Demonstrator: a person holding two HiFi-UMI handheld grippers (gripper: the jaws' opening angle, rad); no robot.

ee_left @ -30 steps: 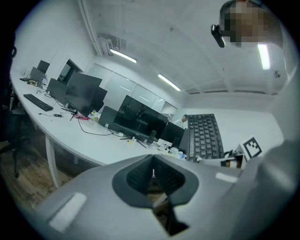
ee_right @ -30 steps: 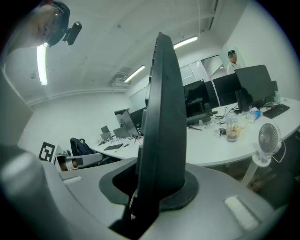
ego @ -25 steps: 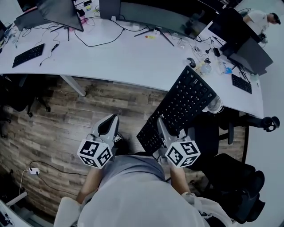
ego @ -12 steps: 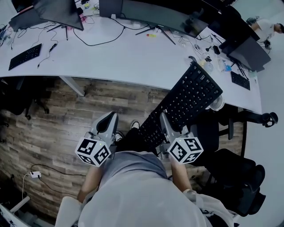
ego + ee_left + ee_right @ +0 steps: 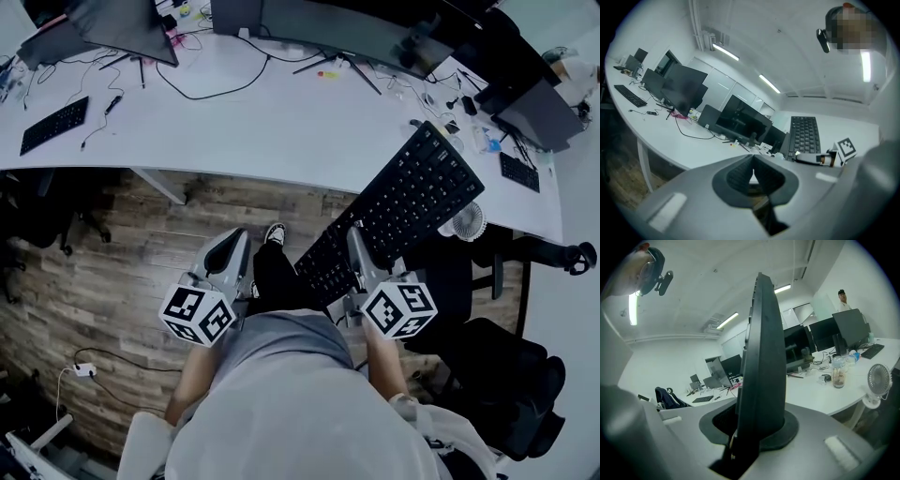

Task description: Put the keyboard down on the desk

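The black keyboard (image 5: 403, 211) hangs in the air toward 1 o'clock, its far end near the white desk's (image 5: 281, 131) edge. It looks stiff, long and light, so an end hold probably levers. The right gripper (image 5: 360, 253) pinches its near end between narrowly parted jaws. The left gripper (image 5: 230, 255) is pressed together, empty.

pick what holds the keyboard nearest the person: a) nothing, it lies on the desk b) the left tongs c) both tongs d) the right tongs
d: the right tongs are clamped on the near end of the keyboard, while the left tongs are shut on nothing, apart from it.
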